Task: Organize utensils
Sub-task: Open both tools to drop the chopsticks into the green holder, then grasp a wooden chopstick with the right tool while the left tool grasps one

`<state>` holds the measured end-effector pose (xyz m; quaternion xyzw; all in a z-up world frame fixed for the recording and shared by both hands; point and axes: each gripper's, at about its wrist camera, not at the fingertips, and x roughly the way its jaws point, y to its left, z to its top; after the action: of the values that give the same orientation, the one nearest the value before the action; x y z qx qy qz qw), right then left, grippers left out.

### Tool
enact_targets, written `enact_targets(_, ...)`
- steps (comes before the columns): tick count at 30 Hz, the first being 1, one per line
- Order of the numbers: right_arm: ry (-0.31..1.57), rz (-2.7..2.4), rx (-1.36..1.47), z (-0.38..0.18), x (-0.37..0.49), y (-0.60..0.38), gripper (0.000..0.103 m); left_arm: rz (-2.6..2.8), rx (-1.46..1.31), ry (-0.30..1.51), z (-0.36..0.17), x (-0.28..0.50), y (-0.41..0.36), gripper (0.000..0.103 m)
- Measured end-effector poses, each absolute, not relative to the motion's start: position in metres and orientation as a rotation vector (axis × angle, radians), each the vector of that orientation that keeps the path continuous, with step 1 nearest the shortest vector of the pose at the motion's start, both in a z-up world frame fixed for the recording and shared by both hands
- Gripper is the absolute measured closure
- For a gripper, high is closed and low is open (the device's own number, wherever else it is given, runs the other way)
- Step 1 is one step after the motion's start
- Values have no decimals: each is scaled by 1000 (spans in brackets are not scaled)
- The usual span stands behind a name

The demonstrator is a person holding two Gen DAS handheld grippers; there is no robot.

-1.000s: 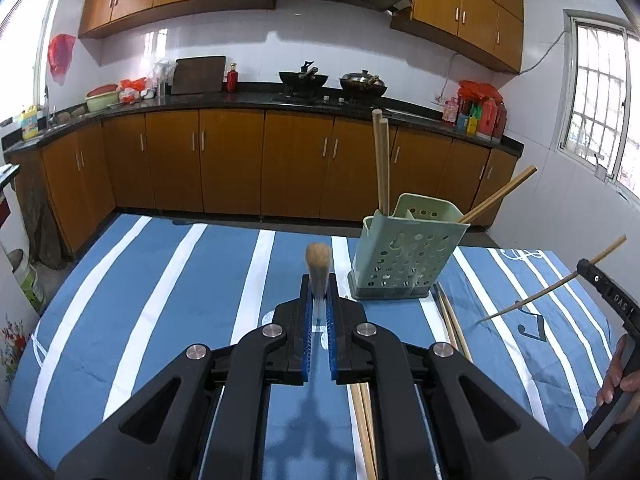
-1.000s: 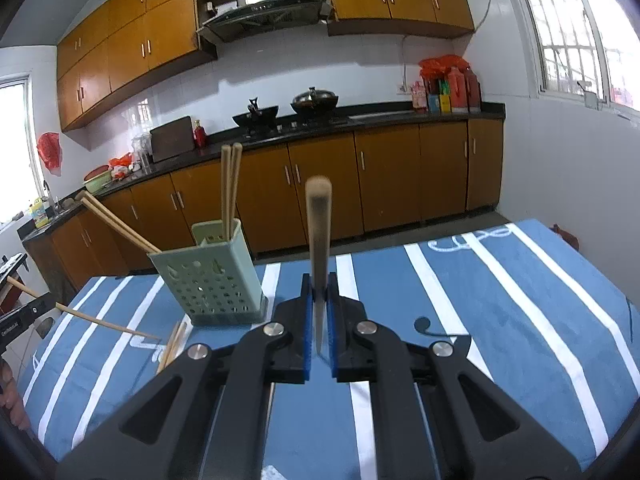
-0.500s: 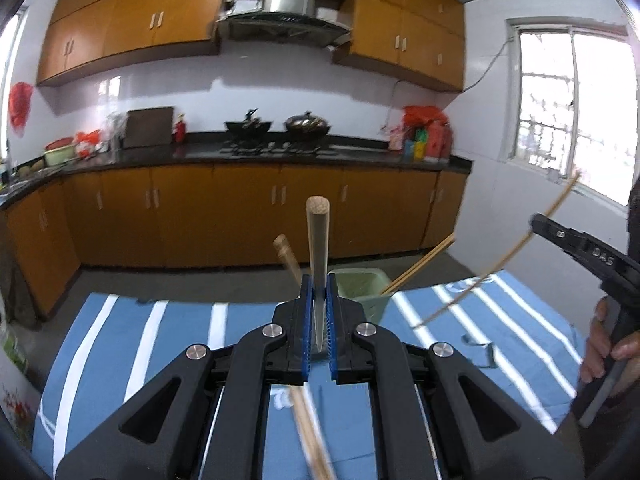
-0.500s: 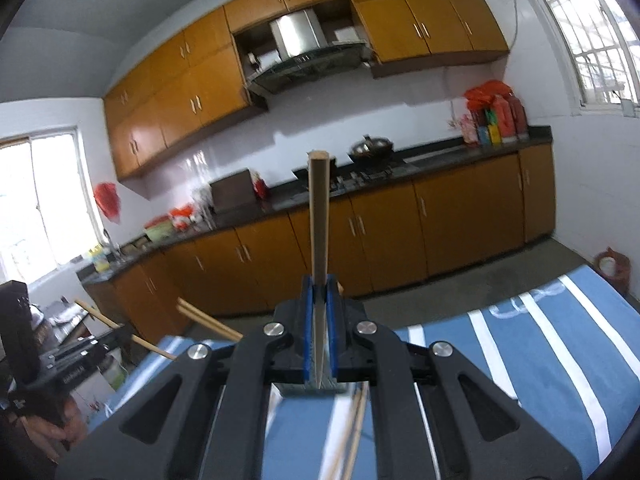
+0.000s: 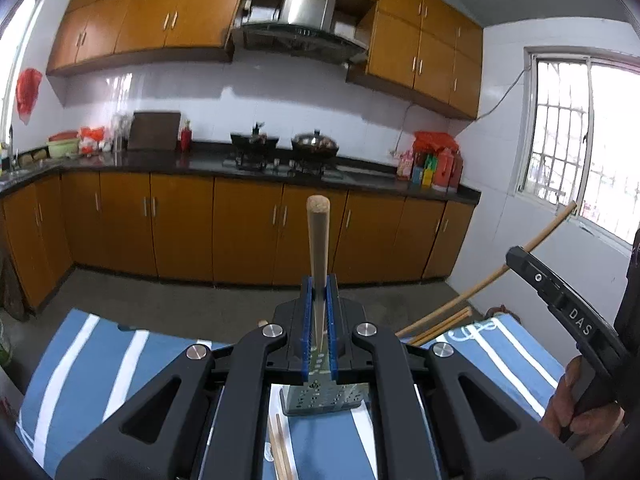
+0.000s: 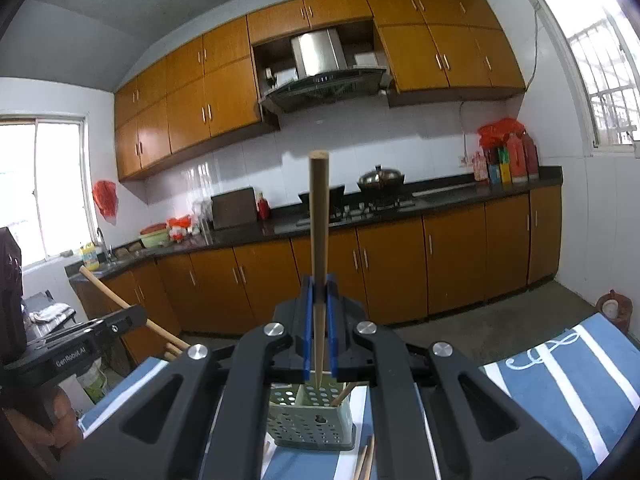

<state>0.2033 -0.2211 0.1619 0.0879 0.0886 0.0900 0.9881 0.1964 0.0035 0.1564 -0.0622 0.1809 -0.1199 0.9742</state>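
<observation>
Our left gripper (image 5: 319, 312) was clamped tight on a wooden chopstick (image 5: 318, 256) that stood straight up between its blue pads. Our right gripper (image 6: 319, 320) was squeezed on another chopstick (image 6: 319, 248) the same way. Under both grippers sat the green holder with holes (image 6: 312, 420) on the blue striped cloth (image 6: 560, 384). More chopsticks (image 5: 280, 452) lay on the cloth just beside the holder. One chopstick leaned inside it.
</observation>
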Motion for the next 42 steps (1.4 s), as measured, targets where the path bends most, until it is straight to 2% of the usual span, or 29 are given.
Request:
enact_targets(10,293,162,148,125,245,-205,95,-239,-124,434,126,219,-2,96)
enact_targets(15,335,161,160,117,248,-208,87,-229,-138,460,123,223,-2,96)
enact_targets(17,320,158,165,119,243,-210,81,-223,-135,454,124,220,-2,91)
enact_targets(22,288,156,173,127,228,-218,79,-212,-136,428,132,212,-2,77)
enact_targets(31,271,121,185,121,177,-243,76,-195,-160,370,144,177,16,77)
enact_targets(35,359,99,193,89,162,-254,76,-170,-141,384,131,159,26,77)
enact_targets(37,437,89,182,63,160,-254,76,-148,-114,415,115,151,29,71)
enact_targets(42,655,96,191,-8,167,-245,76,-107,-50,538,57,147,32,70)
